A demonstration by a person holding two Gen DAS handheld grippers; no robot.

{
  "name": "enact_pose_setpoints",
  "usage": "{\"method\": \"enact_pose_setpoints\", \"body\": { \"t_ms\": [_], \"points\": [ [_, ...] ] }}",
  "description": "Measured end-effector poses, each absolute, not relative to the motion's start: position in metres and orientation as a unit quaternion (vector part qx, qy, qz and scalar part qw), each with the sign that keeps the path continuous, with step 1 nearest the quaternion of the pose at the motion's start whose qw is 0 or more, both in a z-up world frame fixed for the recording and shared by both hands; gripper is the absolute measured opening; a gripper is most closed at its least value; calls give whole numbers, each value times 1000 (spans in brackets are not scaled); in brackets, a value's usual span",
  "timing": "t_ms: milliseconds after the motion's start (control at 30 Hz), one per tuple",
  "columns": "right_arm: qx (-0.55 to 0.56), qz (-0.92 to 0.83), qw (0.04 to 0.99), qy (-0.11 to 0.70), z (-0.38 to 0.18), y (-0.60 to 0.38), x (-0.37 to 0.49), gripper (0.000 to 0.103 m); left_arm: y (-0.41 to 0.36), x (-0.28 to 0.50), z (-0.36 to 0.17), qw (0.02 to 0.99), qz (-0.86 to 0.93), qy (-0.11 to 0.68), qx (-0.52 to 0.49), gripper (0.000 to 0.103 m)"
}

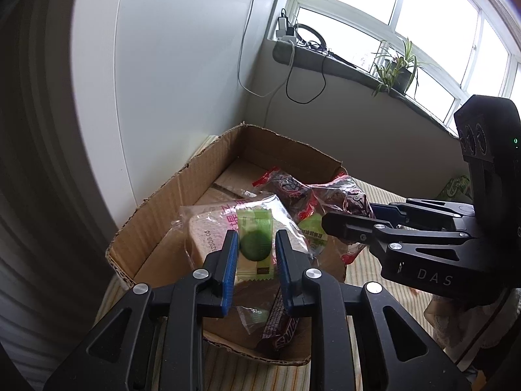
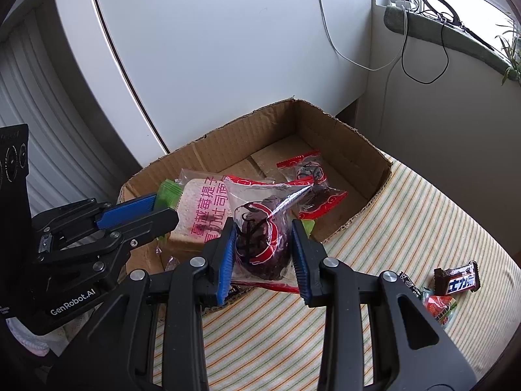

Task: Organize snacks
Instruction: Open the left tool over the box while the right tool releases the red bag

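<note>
Fingers of the left gripper (image 1: 254, 247) are closed on a green cookie packet (image 1: 254, 244), held above the cardboard box (image 1: 169, 195). A dark cake in a red-trimmed clear wrapper (image 2: 262, 244) is gripped by the right gripper (image 2: 263, 247) over the box's near edge. A bread slice bag (image 2: 202, 215) with pink Chinese print is seen inside. "GenRobot.AI" is read only in the right view, as is a chocolate bar (image 2: 457, 282) on the striped counter (image 2: 407, 228).

Left tongs (image 1: 254, 251) pinch green pastry packet (image 1: 254, 243) above cardboard box (image 1: 156, 215).
</note>
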State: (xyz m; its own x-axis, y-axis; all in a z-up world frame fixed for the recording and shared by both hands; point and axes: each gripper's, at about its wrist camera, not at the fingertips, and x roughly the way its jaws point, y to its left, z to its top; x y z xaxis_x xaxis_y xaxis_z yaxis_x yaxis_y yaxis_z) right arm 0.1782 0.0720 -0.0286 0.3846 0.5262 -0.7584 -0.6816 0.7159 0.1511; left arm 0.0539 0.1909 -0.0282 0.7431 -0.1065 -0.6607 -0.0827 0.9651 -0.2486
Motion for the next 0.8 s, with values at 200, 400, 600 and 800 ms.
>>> {"method": "enact_pose_setpoints", "body": {
  "t_ms": [200, 400, 600, 800],
  "points": [
    [-92, 364, 834, 406, -21, 68, 174, 51, 190, 51, -26, 927, -1, 353, -128, 35],
    [-90, 360, 837, 402, -16, 57, 172, 51, 189, 47, -24, 927, 1, 350, -133, 35],
    [-85, 356, 841, 399, -11, 42, 168, 51, 178, 44, -18, 929, -5, 347, -128, 35],
    [-79, 347, 848, 392, -3, 18, 166, 51, 165, 42, -15, 930, -15, 346, -124, 35]
  ]
}}
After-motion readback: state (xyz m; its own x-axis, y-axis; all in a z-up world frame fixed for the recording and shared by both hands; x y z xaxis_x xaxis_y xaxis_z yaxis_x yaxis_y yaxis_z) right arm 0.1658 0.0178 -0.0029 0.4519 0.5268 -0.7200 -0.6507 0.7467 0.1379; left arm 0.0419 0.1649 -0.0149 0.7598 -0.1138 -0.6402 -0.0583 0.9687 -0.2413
